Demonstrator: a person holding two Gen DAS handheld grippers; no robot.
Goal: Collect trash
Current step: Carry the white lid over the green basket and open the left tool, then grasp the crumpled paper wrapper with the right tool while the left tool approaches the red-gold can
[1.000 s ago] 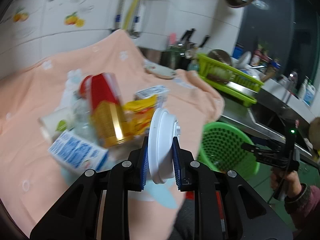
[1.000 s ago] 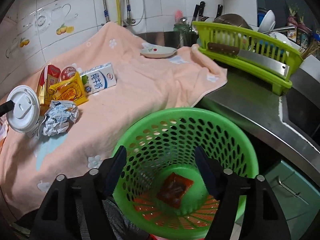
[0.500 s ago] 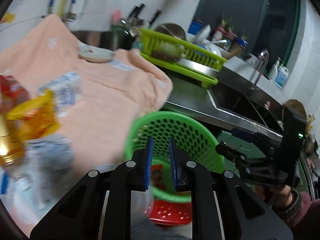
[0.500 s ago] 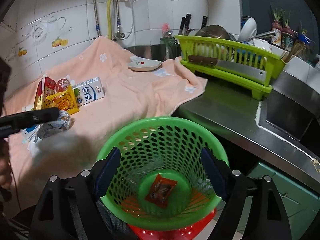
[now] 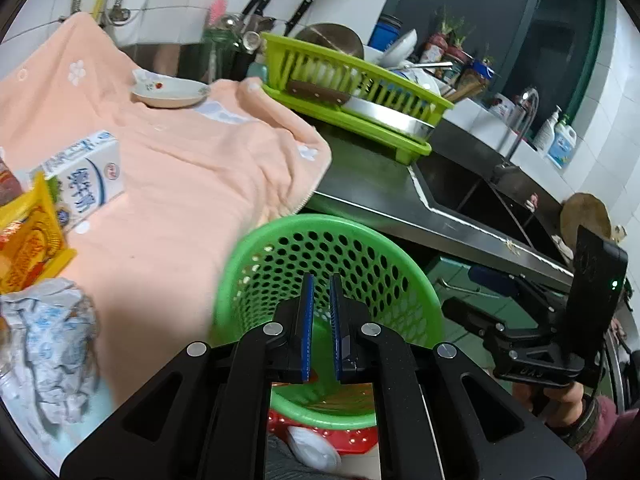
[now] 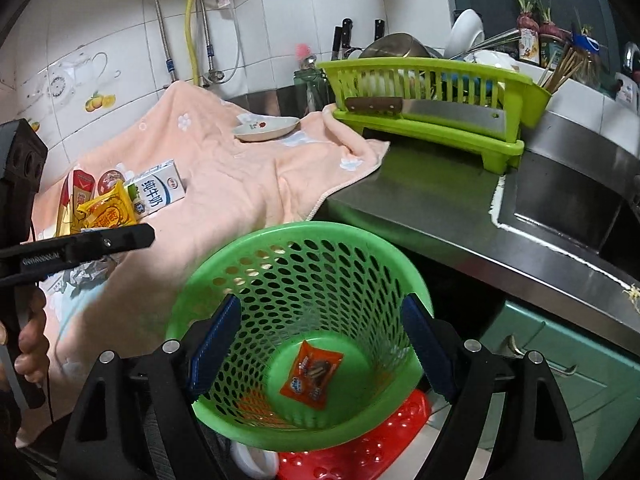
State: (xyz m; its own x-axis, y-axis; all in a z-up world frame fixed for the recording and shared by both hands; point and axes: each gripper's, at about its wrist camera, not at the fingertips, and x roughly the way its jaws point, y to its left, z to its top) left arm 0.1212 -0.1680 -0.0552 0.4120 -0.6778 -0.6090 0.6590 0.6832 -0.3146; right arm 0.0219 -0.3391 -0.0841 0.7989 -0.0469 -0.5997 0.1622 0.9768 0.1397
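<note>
A green perforated basket (image 5: 280, 240) (image 6: 304, 236) stands on a red stool below the counter edge, with an orange snack wrapper (image 6: 312, 374) at its bottom. My left gripper (image 5: 320, 300) hangs over the basket's near rim, its blue pads nearly together with nothing between them. A white cup lid (image 5: 314, 450) lies on the floor beside the stool, outside the basket; it also shows in the right wrist view (image 6: 252, 462). My right gripper (image 6: 316, 336) is wide open, straddling the basket. More trash lies on the peach cloth (image 5: 180, 184): a milk carton (image 5: 86, 178), a yellow packet (image 5: 28, 240), crumpled paper (image 5: 52, 344).
A lime dish rack (image 6: 432, 100) with a cleaver sits on the steel counter (image 6: 432, 208), with a sink (image 6: 568, 208) to the right. A small white dish (image 6: 266, 128) rests on the cloth. Teal cabinets (image 6: 560, 380) are below the counter.
My left gripper swung right from the trash pile to over the basket. The white cup lid it held a second ago is out of its jaws and lies on the floor.
</note>
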